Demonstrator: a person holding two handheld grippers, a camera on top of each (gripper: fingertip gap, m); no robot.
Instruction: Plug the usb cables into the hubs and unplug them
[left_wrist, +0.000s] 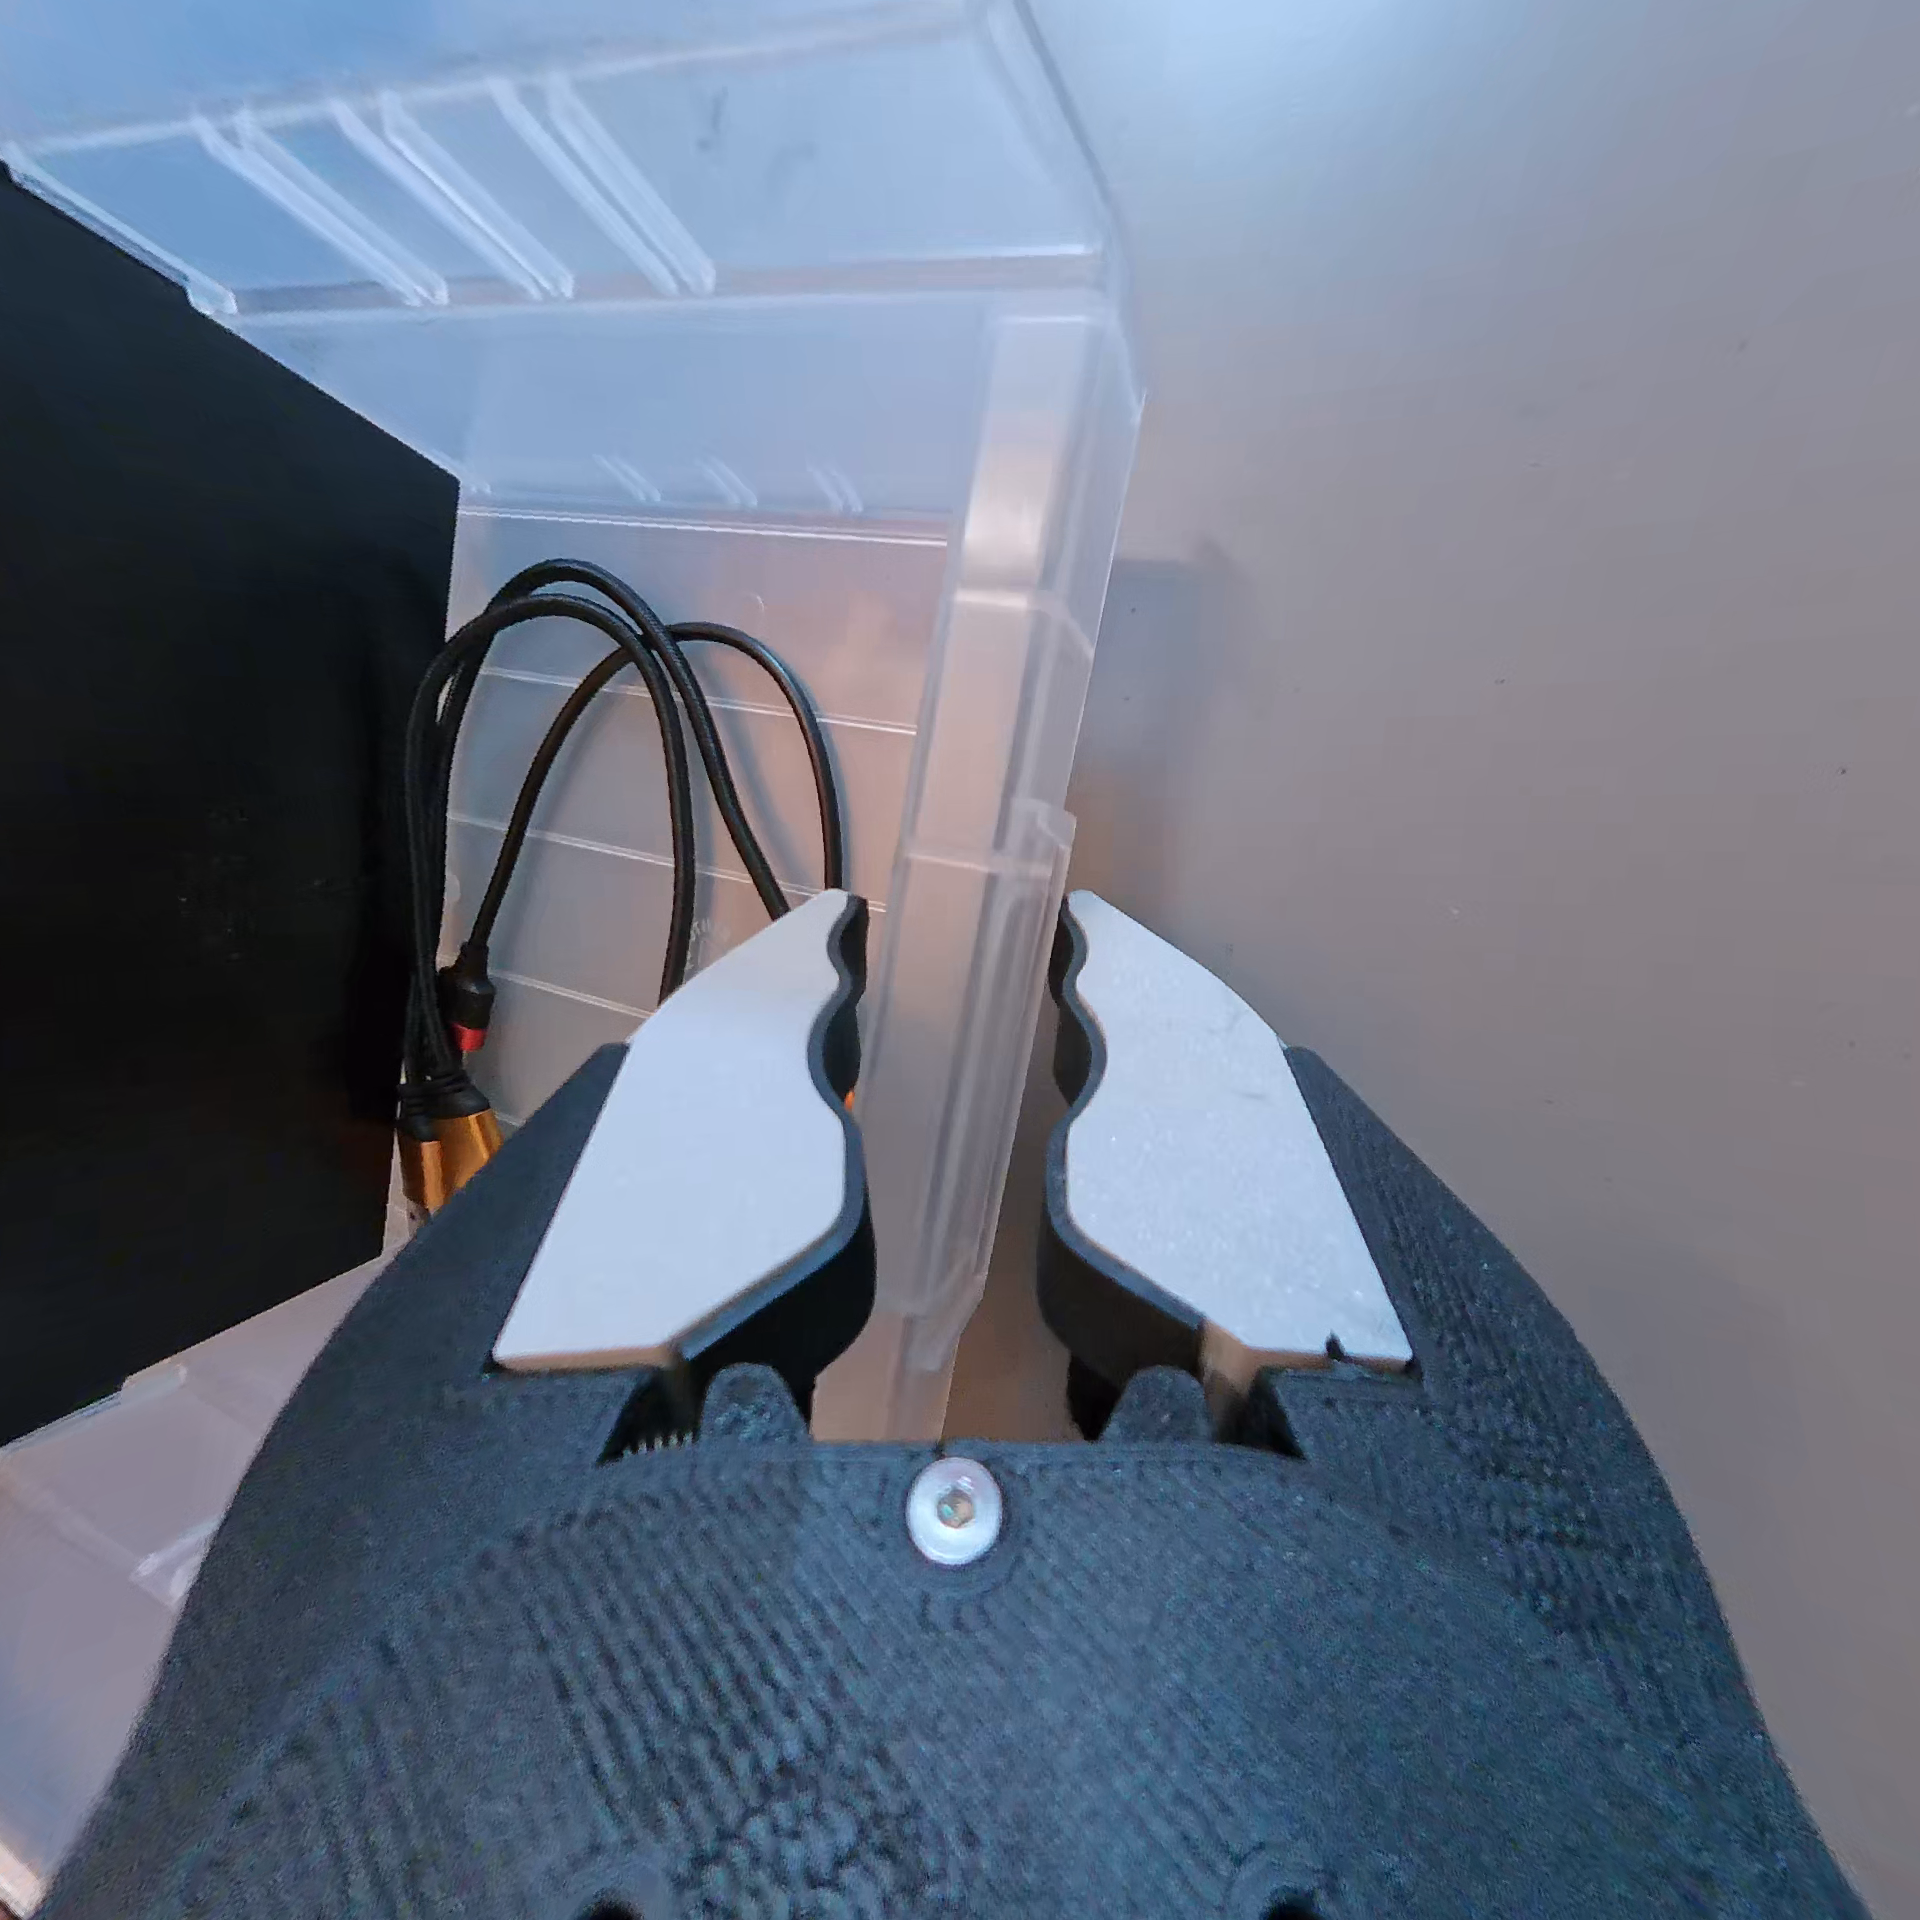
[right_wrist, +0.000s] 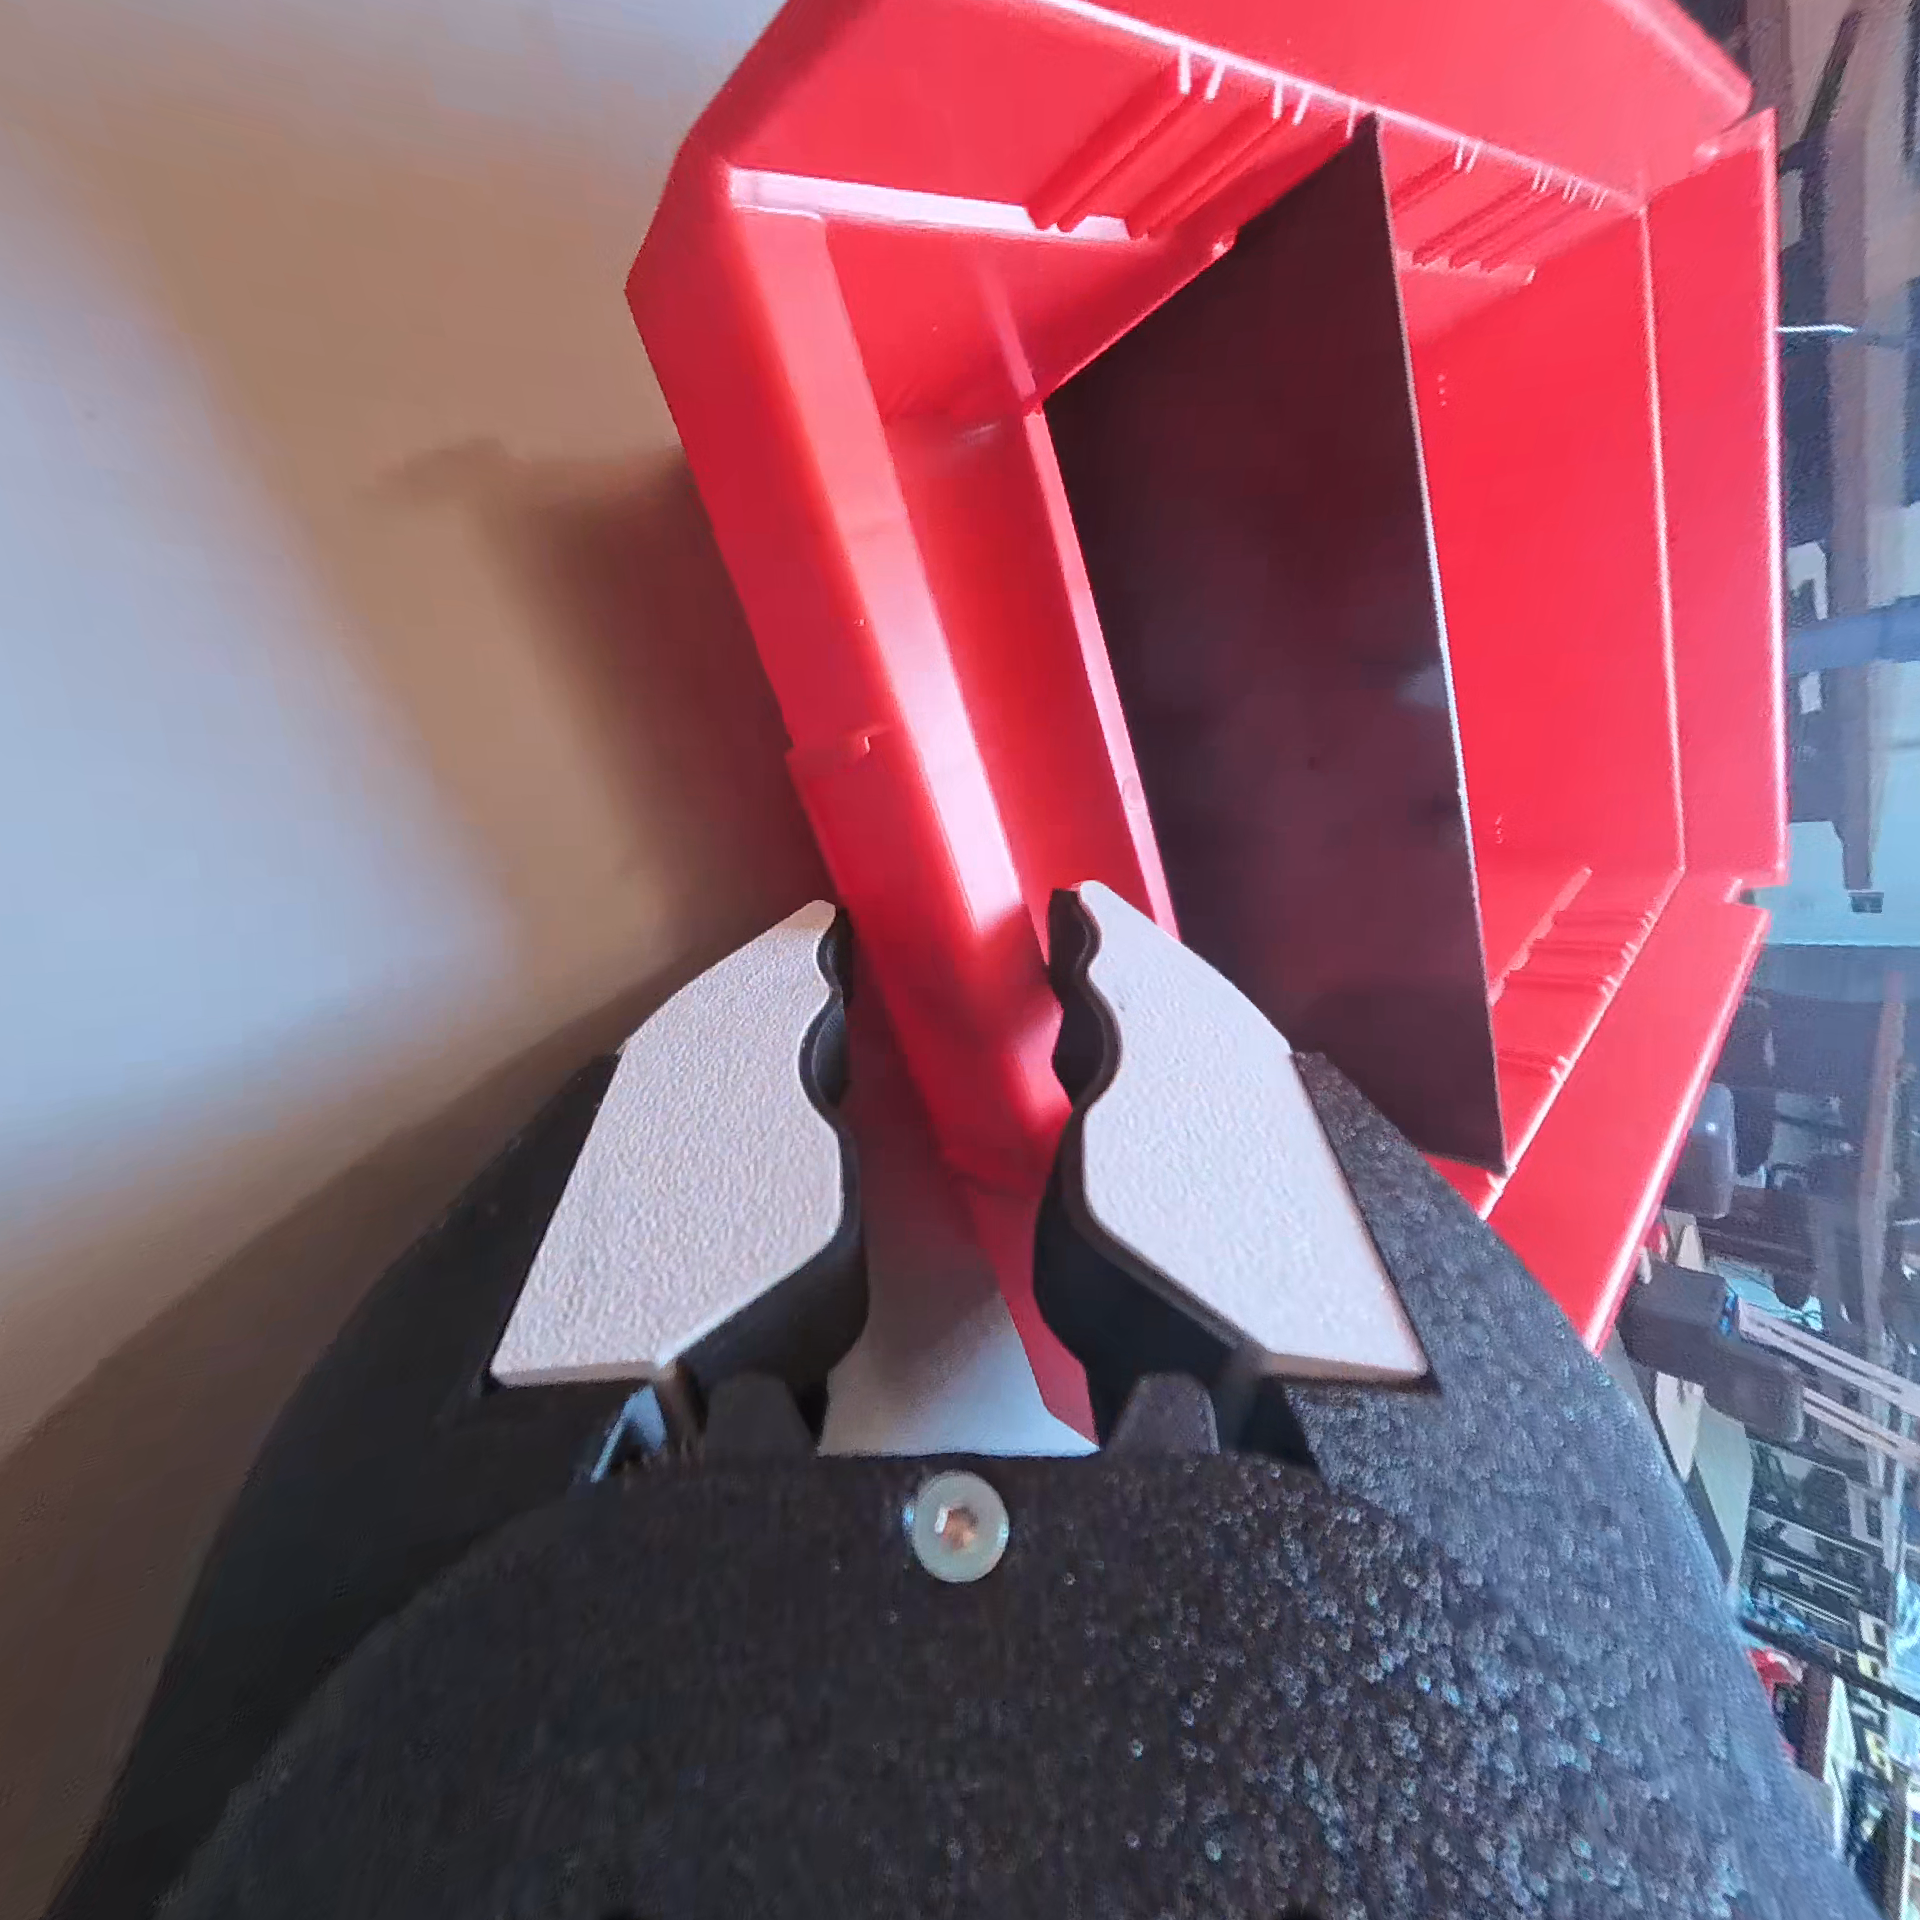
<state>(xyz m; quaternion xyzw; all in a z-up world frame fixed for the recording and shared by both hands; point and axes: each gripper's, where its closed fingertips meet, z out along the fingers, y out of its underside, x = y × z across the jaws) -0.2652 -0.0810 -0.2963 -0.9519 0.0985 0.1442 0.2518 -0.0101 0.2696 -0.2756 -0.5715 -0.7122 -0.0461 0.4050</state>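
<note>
My left gripper (left_wrist: 956, 925) straddles the side wall of a clear plastic bin (left_wrist: 727, 384), one finger inside and one outside, and looks shut on that wall. Inside the bin lie black braided USB cables (left_wrist: 665, 727) with a gold-orange plug (left_wrist: 452, 1143) at the lower left. My right gripper (right_wrist: 948, 925) is shut on the side wall of a red plastic bin (right_wrist: 1558, 623), one finger on each face. A dark divider panel (right_wrist: 1278, 675) stands inside the red bin. No hub shows in either view.
A black panel (left_wrist: 187, 727) fills the left side of the clear bin. A pale surface (left_wrist: 1507, 623) lies to the right of it and also left of the red bin (right_wrist: 260, 623). A cluttered room background (right_wrist: 1849, 1351) runs down the right edge.
</note>
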